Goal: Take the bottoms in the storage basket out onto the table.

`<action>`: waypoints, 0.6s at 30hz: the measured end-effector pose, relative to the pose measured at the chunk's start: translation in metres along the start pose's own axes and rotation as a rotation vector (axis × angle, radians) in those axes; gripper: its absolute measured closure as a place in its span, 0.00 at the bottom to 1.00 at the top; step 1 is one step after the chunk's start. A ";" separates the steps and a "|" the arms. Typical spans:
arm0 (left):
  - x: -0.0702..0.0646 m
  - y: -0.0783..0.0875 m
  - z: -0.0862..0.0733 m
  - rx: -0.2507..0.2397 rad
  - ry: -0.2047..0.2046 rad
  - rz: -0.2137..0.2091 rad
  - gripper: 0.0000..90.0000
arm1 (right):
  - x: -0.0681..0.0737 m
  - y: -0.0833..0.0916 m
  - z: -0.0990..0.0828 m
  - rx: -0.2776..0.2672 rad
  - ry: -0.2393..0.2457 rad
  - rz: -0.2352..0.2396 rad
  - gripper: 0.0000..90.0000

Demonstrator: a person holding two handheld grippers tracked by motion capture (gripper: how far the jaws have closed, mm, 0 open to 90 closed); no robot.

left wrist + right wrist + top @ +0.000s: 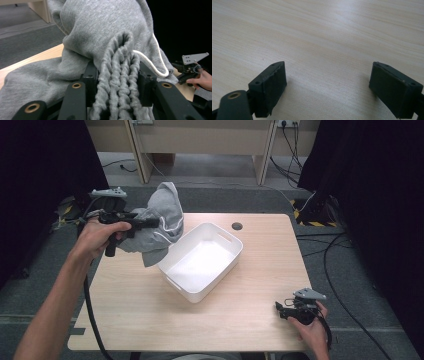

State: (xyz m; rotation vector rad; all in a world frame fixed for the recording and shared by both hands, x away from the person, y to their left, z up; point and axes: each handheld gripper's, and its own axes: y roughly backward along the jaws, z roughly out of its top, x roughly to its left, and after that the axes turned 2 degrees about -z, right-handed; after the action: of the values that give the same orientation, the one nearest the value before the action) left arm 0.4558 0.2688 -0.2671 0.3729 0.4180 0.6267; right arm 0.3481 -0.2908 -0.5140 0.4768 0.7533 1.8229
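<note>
My left gripper pinched a thick bunch of ribbed folds of the grey hoodie, lifted above the table's left edge beside the white bin. It felt soft, light and floppy; gathered cloth gripped best. My right gripper rested wide, empty.

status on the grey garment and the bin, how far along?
Done: the left gripper has the grey garment bunched between its jaws and lifted off the table. In hand: it hangs beside the white bin's left rim. Left: probably into the bin, which holds nothing. The right gripper rests open on the table.
</note>
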 end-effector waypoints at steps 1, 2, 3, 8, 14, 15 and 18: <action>0.001 0.002 -0.002 0.000 0.004 0.003 0.66 | 0.000 0.000 0.000 0.000 0.000 0.000 0.16; 0.003 0.006 -0.006 -0.005 0.006 0.008 0.66 | 0.000 0.000 0.000 0.000 -0.001 0.000 0.16; 0.005 0.008 -0.008 -0.007 0.009 0.010 0.66 | 0.000 0.000 0.000 0.000 -0.001 0.000 0.16; 0.011 0.018 -0.019 -0.015 0.019 0.029 0.66 | 0.000 0.000 0.000 0.002 -0.003 0.000 0.16; 0.019 0.032 -0.033 -0.020 0.035 0.058 0.66 | 0.000 0.000 0.000 0.002 0.000 0.000 0.16; 0.021 0.034 -0.036 -0.025 0.041 0.061 0.66 | 0.000 0.000 0.000 0.002 -0.003 0.001 0.16; 0.025 0.037 -0.043 -0.022 0.051 0.076 0.66 | 0.001 0.000 0.000 0.003 -0.006 -0.001 0.16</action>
State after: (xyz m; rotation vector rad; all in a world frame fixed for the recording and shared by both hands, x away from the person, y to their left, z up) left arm 0.4356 0.3215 -0.2937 0.3541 0.4468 0.7155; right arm 0.3483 -0.2901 -0.5138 0.4835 0.7525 1.8189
